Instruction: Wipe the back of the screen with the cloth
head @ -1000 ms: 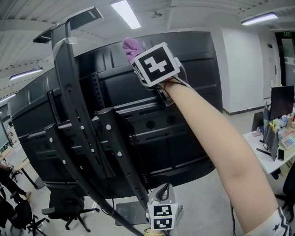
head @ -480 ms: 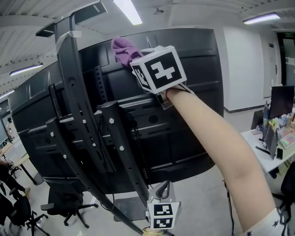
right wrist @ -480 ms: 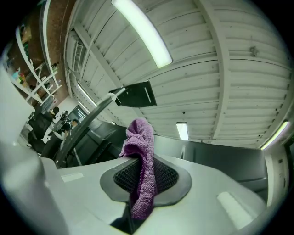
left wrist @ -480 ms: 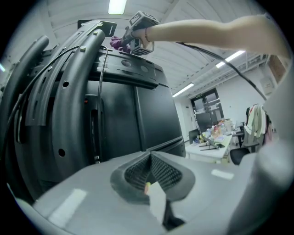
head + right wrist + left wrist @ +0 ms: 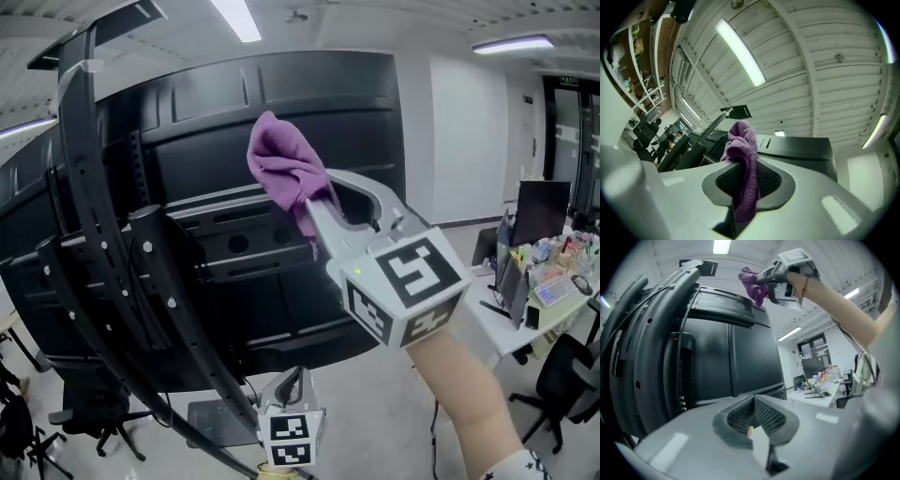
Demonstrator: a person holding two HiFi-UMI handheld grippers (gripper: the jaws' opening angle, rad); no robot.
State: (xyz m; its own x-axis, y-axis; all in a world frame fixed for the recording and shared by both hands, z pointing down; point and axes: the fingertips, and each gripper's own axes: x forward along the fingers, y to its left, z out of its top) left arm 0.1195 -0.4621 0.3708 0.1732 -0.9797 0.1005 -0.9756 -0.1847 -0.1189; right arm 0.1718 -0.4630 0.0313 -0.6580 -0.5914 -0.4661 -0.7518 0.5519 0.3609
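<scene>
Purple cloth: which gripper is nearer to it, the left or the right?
Right. The right gripper has the purple cloth clamped in its jaws, held high in front of the screen. The left gripper hangs low, well below the cloth, with its jaws together.

— What rests on the floor (image 5: 370,412)?
— The base plate (image 5: 214,414) of the stand (image 5: 141,281) bearing the screen (image 5: 225,131), 1 black office chair (image 5: 92,417) left of it, and a cluttered white desk (image 5: 511,330) at right.
</scene>
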